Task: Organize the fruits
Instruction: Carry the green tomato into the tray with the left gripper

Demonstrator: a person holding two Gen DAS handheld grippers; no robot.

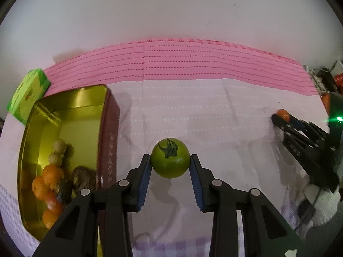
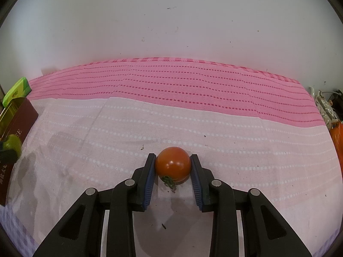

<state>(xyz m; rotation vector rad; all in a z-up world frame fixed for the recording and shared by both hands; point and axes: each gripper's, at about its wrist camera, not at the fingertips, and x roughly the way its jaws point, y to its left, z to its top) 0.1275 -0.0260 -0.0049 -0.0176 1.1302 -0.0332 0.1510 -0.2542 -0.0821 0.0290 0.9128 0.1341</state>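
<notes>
The left gripper [image 1: 170, 160] is pinching a green tomato [image 1: 170, 158] between its blue pads, stem upward, holding it over the pale cloth [image 1: 193, 111]. To that claw's left, a gold-lined tin [image 1: 70, 102] is sitting with oranges [image 1: 49, 177] and other fruit inside. The right gripper [image 2: 172, 165] is pinching a red tomato [image 2: 173, 164] between its pads, stem pointing back toward the claw, low over the cloth.
</notes>
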